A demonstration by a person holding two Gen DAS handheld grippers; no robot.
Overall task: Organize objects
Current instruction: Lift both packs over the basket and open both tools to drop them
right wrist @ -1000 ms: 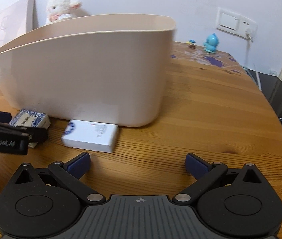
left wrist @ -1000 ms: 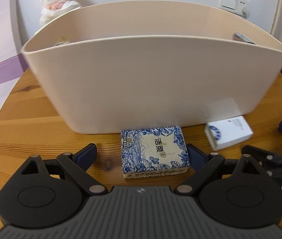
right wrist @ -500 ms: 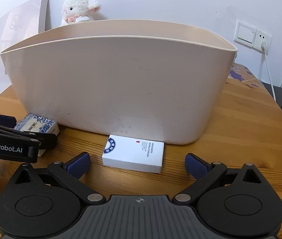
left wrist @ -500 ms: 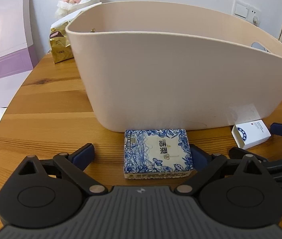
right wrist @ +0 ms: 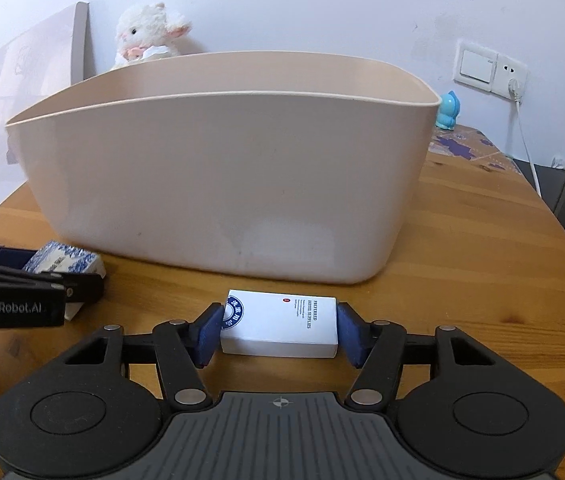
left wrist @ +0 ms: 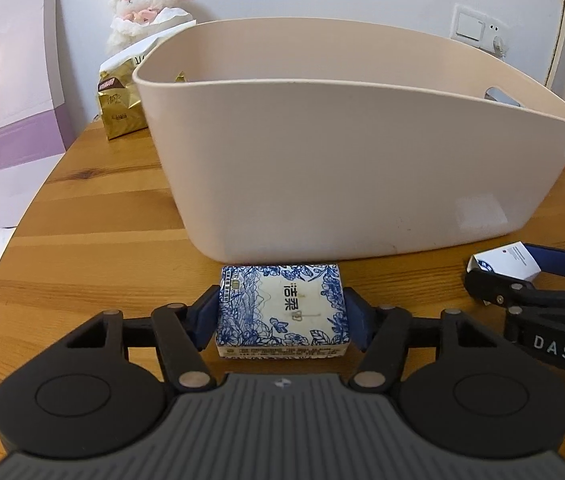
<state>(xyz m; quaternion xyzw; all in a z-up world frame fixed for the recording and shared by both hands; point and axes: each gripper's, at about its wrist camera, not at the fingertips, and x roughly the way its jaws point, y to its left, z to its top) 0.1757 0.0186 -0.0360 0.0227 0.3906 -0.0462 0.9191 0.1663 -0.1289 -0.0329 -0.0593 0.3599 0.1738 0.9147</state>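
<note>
The blue-and-white tissue pack point(left wrist: 282, 309) lies flat on the desk point(left wrist: 94, 248), just in front of the beige tub point(left wrist: 354, 168), and your left gripper point(left wrist: 282, 316) has its fingers point(left wrist: 204, 318) pinching the pack's two short sides. Squeeze only enough to hold, since the soft pack will likely buckle, then lift straight up before you carry it over the tub's high rim. The white box point(right wrist: 280, 326) also lies flat just before the tub, with the right gripper point(right wrist: 280, 330) closed on its ends; it is rigid, so a firm grip should serve. Both grippers sit low and level over the desk, pointing at the tub wall, side by side and near each other, so raise them one at a time to avoid a knock.
</note>
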